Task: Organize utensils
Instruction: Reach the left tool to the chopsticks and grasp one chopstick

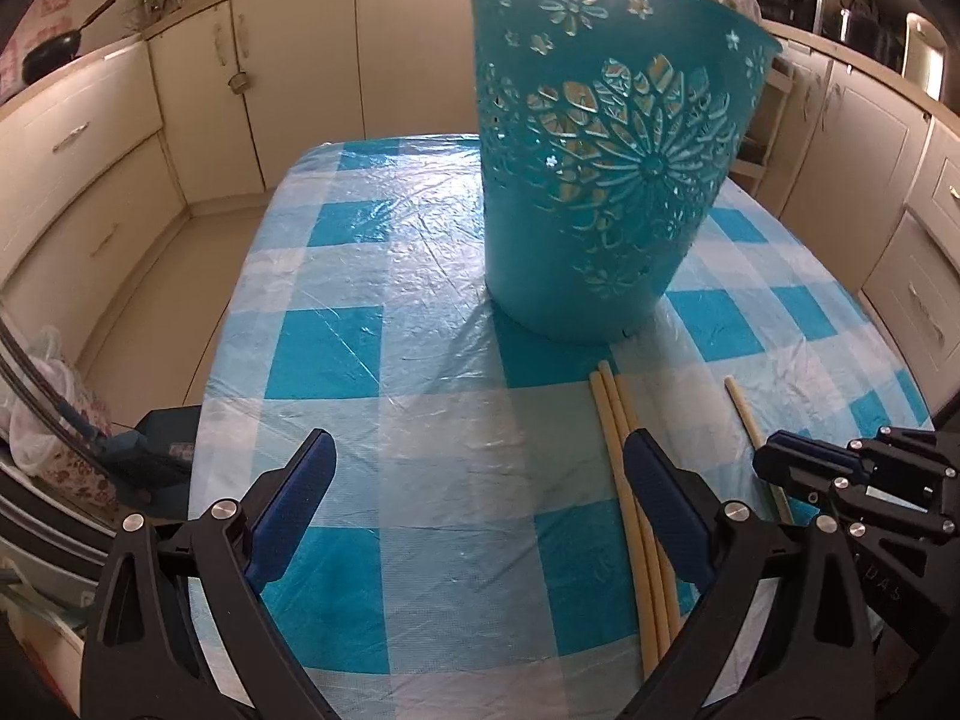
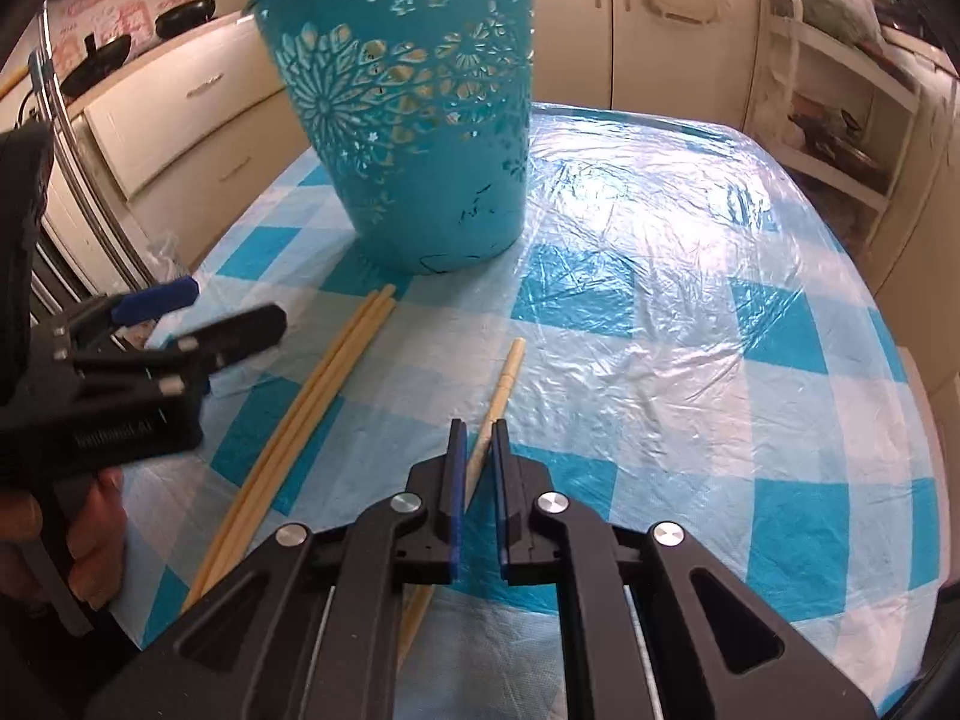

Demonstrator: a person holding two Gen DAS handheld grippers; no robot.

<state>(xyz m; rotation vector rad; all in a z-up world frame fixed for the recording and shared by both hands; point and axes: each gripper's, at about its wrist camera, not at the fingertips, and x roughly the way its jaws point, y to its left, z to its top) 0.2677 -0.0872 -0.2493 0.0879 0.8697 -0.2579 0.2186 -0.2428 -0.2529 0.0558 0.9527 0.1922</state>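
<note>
Single cream chopstick (image 2: 503, 387) clamped between the pads of the right gripper (image 2: 478, 441), jaws nearly together on it; long axis runs from the near table edge toward the far edge, free tip pointing at the teal basket (image 2: 414, 138) and leaning slightly right in the right wrist view, rear end passing under the gripper body. Whether it is lifted or on the cloth, cannot tell. Just to its left, apart from it, a bundle of three cream chopsticks (image 2: 312, 396) lies flat on the table (image 2: 690, 312), sticks touching each other, same near-to-far axis with a slight bow, far tips stopping just short of the basket base. Left gripper (image 1: 480, 474) has its jaws wide apart, holding nothing; the right blue pad (image 1: 666, 510) overlaps the bundle in the left wrist view, contact unclear, left one over bare cloth. A hand (image 2: 90, 534) grips the left gripper's handle at the left table edge. Basket stands upright toward the far middle of the table, cut-out flower pattern, some dark scribbles near its base, not readable. Pale embossed lettering on the left gripper body, too blurred to read. Table covered in blue-and-white check cloth under clear plastic. Cream cabinets (image 1: 198, 90) around, black pan (image 2: 183, 18) on the far left counter.
</note>
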